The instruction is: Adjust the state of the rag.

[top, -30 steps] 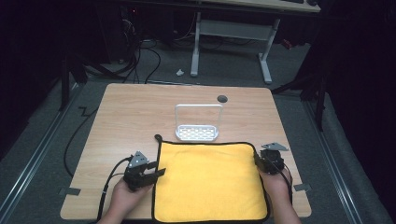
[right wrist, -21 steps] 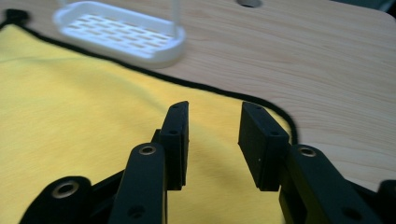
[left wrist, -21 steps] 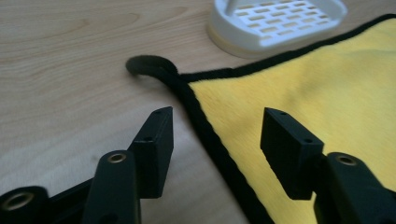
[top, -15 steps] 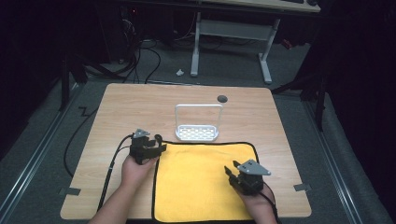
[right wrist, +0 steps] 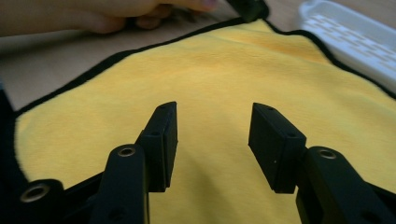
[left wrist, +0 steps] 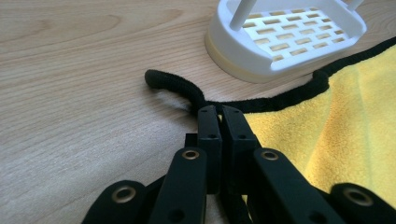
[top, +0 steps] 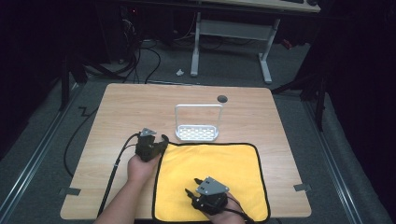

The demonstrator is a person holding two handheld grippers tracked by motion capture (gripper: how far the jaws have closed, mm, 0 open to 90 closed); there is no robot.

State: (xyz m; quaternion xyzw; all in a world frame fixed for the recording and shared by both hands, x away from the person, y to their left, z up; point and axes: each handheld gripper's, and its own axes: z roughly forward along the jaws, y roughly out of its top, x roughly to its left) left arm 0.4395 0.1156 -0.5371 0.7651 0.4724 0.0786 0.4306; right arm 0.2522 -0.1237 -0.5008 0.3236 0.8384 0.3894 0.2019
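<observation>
A yellow cloth (top: 219, 165) with a black hem lies flat on the near half of the wooden table (top: 135, 105). My left gripper (top: 161, 140) is at its far left corner. In the left gripper view, that gripper (left wrist: 220, 114) has just closed, and its jaws are shut on the black hem (left wrist: 280, 98), with the corner loop curling out past the tips. My right gripper (top: 192, 185) hovers over the cloth's near middle. Its jaws (right wrist: 212, 140) have just been opening and stand apart, with nothing between them but the cloth (right wrist: 210, 70) below.
A white slotted rack (top: 197, 133) with a tall wire handle stands just beyond the cloth's far edge, close to the left gripper (left wrist: 280, 42). A round cable hole (top: 222, 98) sits farther back. Cables trail from both grippers toward the near edge.
My right gripper has swung left from the cloth's right edge to its near middle and opened wider. My left gripper went forward to the far left corner and closed on the hem.
</observation>
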